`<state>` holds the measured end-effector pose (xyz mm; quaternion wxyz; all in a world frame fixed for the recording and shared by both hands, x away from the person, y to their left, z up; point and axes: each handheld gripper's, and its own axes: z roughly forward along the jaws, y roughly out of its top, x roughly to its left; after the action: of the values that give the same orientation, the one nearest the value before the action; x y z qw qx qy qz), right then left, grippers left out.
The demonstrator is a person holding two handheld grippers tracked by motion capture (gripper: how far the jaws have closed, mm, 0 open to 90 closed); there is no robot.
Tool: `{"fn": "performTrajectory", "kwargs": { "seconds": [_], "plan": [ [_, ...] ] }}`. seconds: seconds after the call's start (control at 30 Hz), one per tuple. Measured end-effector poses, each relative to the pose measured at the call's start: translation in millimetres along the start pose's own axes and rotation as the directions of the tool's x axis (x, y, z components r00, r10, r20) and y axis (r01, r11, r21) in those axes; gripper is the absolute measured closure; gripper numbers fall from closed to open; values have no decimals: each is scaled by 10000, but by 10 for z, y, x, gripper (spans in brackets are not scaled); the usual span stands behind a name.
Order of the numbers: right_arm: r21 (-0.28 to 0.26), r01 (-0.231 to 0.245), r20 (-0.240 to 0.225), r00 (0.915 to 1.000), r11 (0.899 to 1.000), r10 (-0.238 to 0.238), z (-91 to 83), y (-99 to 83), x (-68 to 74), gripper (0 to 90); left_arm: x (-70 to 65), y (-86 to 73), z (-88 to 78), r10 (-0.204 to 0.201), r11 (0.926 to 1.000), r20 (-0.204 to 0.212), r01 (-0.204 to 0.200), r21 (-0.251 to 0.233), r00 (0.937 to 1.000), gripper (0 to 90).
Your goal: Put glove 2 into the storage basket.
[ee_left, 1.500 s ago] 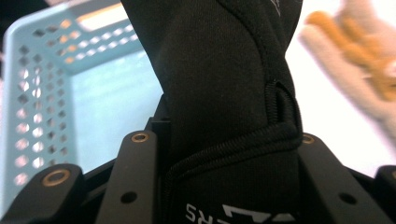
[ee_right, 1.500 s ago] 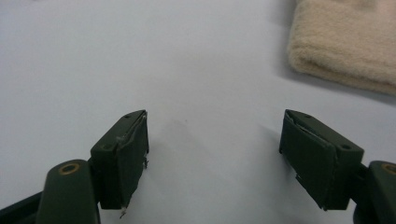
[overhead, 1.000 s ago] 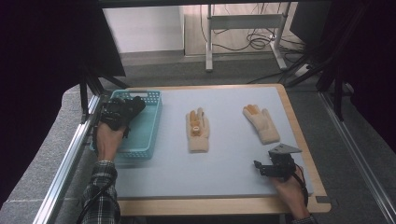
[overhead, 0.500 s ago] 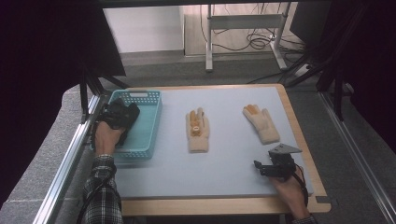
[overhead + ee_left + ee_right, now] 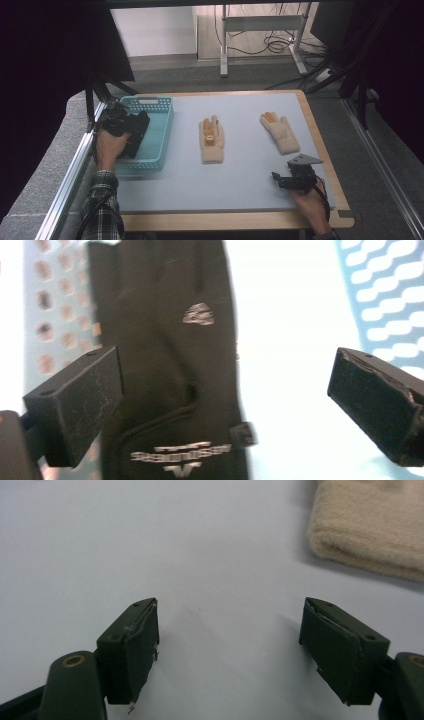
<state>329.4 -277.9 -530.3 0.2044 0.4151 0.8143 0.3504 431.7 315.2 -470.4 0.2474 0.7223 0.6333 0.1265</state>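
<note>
Left gripper view | left claw (image 5: 227, 405) just opened wide | black glove (image 5: 170, 365) lies below, unheld, in basket (image 5: 385, 300)

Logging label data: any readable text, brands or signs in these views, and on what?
Black glove in the teal basket: a line of silver lettering above a V-shaped mark near the cuff, too blurred to read.
Same glove: small silver emblem higher up, no legible text.
Beige gloves, table: none.
</note>
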Motion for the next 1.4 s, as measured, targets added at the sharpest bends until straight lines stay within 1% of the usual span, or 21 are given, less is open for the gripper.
{"fn": "performTrajectory", "kwargs": {
  "seconds": [0.07,0.13,0.27,0.33,0.4,0.47,0.53,0.57,0.6,0.7,0.73,0.77,0.8,0.83,0.87,0.93,0.97,1.13,1.23,1.33,1.4],
  "plan": [
    [2,14,-7,10000,10000,-14,0,0,-1,231,-57,-48,-18,286,9993,230,-280,-262,9993,9],
    [2,18,0,10000,10000,-18,0,0,-1,231,-125,-95,-34,592,9973,336,-576,-463,9977,5],
    [3,23,3,10000,10000,-23,0,0,0,231,-256,-156,-94,969,9914,585,-912,-933,9936,0],
    [3,23,3,10000,10000,-23,0,0,0,231,-328,-176,-141,1170,9863,717,-1075,-1248,9905,0],
    [3,20,4,10000,10000,-20,0,0,0,231,-408,-194,-183,1466,9799,930,-1318,-1495,9848,0],
    [4,22,5,10000,10000,-22,0,-1,0,231,-514,-215,-228,1871,9695,973,-1677,-1790,9775,6],
    [7,20,7,10000,10000,-20,0,-1,1,231,-632,-243,-279,2348,9549,751,-2155,-2044,9691,8],
    [6,23,10,10000,10000,-23,0,-1,1,231,-693,-260,-301,2547,9479,735,-2339,-2165,9642,9],
    [7,25,10,10000,10000,-25,0,-1,0,231,-754,-279,-320,2687,9428,815,-2447,-2264,9598,8],
    [5,25,14,10000,10000,-25,0,-1,1,231,-917,-341,-360,3159,9246,1083,-2802,-2580,9426,7],
    [3,25,15,10000,10000,-25,0,-1,1,231,-971,-364,-365,3327,9187,1220,-2923,-2655,9351,7],
    [4,29,16,10000,10000,-29,0,-1,1,231,-1043,-398,-369,3554,9104,1353,-3097,-2742,9249,7],
    [6,31,12,10000,10000,-31,0,-1,0,231,-1085,-419,-372,3724,9039,1382,-3248,-2784,9177,7],
    [2,31,15,10000,10000,-31,0,-1,1,231,-1142,-449,-374,3935,8952,1412,-3436,-2839,9084,8],
    [4,30,18,10000,10000,-30,0,-1,1,231,-1202,-482,-378,4070,8898,1451,-3555,-2862,9018,8],
    [8,30,19,10000,10000,-30,0,0,1,231,-1311,-551,-380,4358,8748,1537,-3772,-3040,8868,8],
    [5,24,19,10000,10000,-24,0,0,1,231,-1365,-587,-382,4465,8705,1633,-3848,-3067,8798,8],
    [3,31,16,10000,10000,-31,1,-1,1,231,-1604,-792,-366,4913,8470,1875,-4164,-3306,8506,8],
    [-3,34,20,10000,10000,-34,1,-1,1,231,-1713,-931,-313,5135,8372,2013,-4355,-3308,8342,8],
    [-5,36,21,10000,10000,-36,1,-1,1,231,-1781,-1051,-244,5258,8314,2015,-4494,-3268,8264,8],
    [-3,36,25,10000,10000,-36,1,-1,1,231,-1819,-1137,-175,5302,8296,1952,-4573,-3204,8251,8]
  ]
}}
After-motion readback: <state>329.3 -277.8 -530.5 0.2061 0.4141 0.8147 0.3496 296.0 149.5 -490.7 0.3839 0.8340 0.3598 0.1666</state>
